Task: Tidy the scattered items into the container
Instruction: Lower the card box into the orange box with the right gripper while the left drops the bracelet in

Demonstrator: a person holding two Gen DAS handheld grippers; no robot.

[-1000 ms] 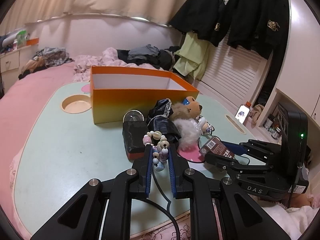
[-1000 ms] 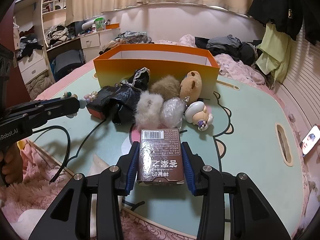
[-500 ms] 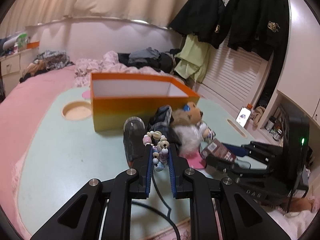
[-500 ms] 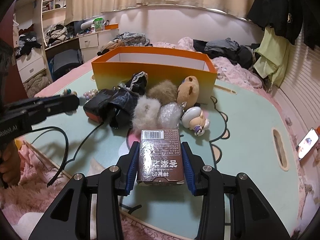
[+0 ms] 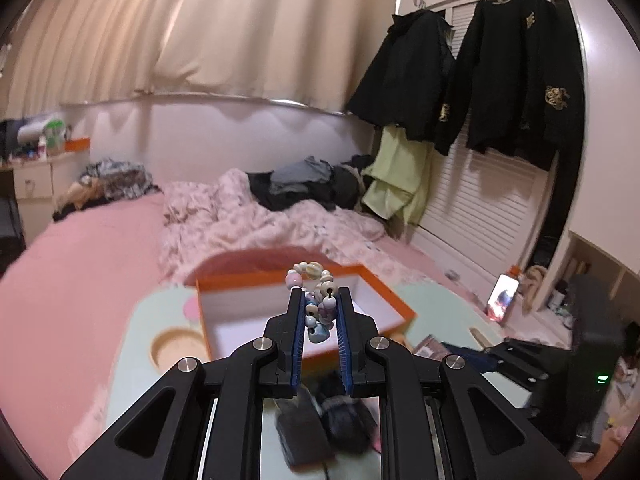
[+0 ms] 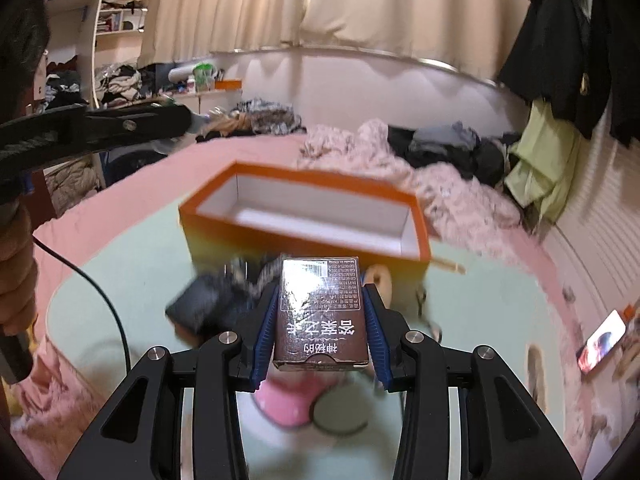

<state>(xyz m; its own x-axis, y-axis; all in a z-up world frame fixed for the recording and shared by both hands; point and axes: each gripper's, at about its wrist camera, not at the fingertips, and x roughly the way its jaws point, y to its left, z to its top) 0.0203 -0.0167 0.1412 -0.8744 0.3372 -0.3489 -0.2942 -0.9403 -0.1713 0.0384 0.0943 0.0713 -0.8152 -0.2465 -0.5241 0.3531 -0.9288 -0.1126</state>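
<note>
My left gripper (image 5: 319, 294) is shut on a pastel bead bracelet (image 5: 316, 300) and is raised above the mint table, with the orange box (image 5: 240, 280) just beyond it. My right gripper (image 6: 320, 292) is shut on a brown card box (image 6: 321, 316) with white print, lifted in front of the orange box (image 6: 304, 236), whose white inside looks bare. Blurred dark items (image 6: 208, 300) and a plush toy (image 6: 378, 276) lie on the table between the grippers and the box. The left gripper also shows at the upper left of the right wrist view (image 6: 188, 118).
The mint table (image 6: 120, 264) stands on a pink bed with crumpled bedding (image 5: 280, 220) and clothes behind. A round cup recess (image 5: 176, 346) lies left of the box. A lit phone (image 6: 602, 340) rests at the table's right edge. Black jackets (image 5: 512, 80) hang at right.
Both grippers have risen with their loads, so the orange box now appears lower and its inside shows. The pile of items has slid beneath the fingers. Neither grip has changed.
</note>
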